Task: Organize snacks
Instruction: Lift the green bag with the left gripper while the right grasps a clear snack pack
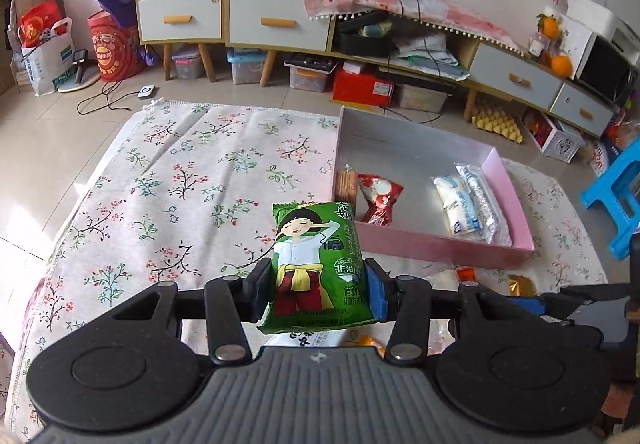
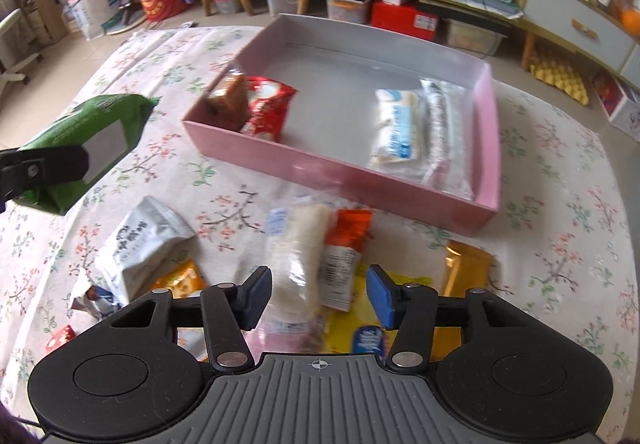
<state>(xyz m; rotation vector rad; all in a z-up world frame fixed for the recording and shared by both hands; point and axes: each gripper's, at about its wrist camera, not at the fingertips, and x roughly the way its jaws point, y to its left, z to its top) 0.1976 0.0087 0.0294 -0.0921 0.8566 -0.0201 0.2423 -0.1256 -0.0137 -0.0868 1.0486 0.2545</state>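
Note:
My left gripper [image 1: 318, 288] is shut on a green snack packet [image 1: 316, 264] with a cartoon girl, held above the floral cloth, left of the pink box [image 1: 440, 244]. The same packet [image 2: 96, 132] shows at the left of the right wrist view. The pink box [image 2: 340, 168] holds a brown biscuit pack [image 2: 230, 96], a red packet [image 2: 268, 108] and two white-and-clear packets [image 2: 400, 128]. My right gripper [image 2: 318, 296] is open and empty, above a clear bread packet [image 2: 296, 244] and an orange packet [image 2: 344, 244] in a pile of loose snacks.
Other loose snacks lie on the cloth: a silver-white bag [image 2: 140, 244], a gold packet [image 2: 464, 264], a yellow packet [image 2: 360, 328]. Cabinets [image 1: 224, 16], storage bins and a blue stool [image 1: 616, 196] stand beyond the floral cloth [image 1: 180, 184].

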